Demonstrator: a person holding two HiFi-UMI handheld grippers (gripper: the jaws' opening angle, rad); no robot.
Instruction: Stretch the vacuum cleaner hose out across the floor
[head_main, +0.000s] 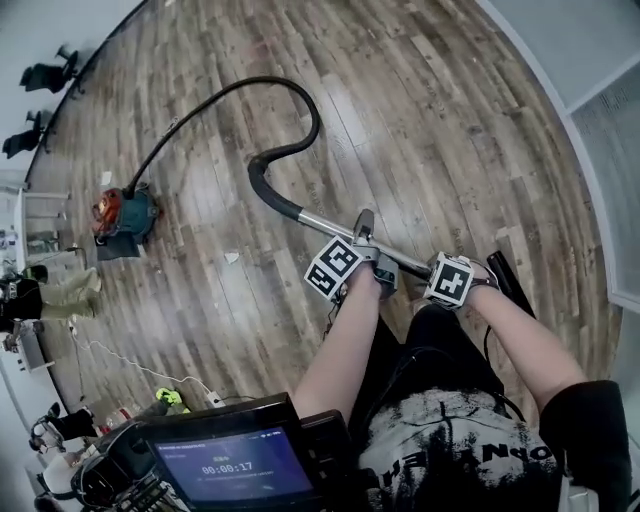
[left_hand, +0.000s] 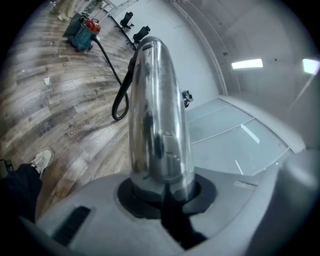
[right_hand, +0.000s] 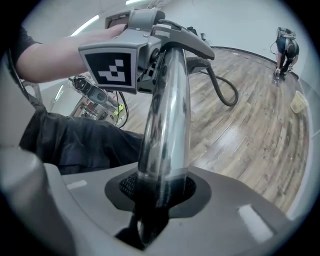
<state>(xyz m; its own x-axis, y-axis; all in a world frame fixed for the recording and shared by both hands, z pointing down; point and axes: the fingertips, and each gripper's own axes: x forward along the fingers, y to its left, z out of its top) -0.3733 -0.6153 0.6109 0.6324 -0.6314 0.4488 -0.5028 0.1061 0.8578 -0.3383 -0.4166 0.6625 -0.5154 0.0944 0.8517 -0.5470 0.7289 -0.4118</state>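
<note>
The teal and red vacuum cleaner stands on the wood floor at the left. Its black hose arcs away from it, bends back in a hook and joins the chrome wand. My left gripper is shut on the wand, and my right gripper is shut on it further along, close to the person's legs. In the left gripper view the wand rises from between the jaws toward the hose and cleaner. The right gripper view shows the wand in its jaws, with the left gripper's marker cube ahead.
Office chairs stand by the far left wall. A person and a white cable are at the left. A screen device sits at the bottom. White walls bound the floor on the right. Another person stands far off.
</note>
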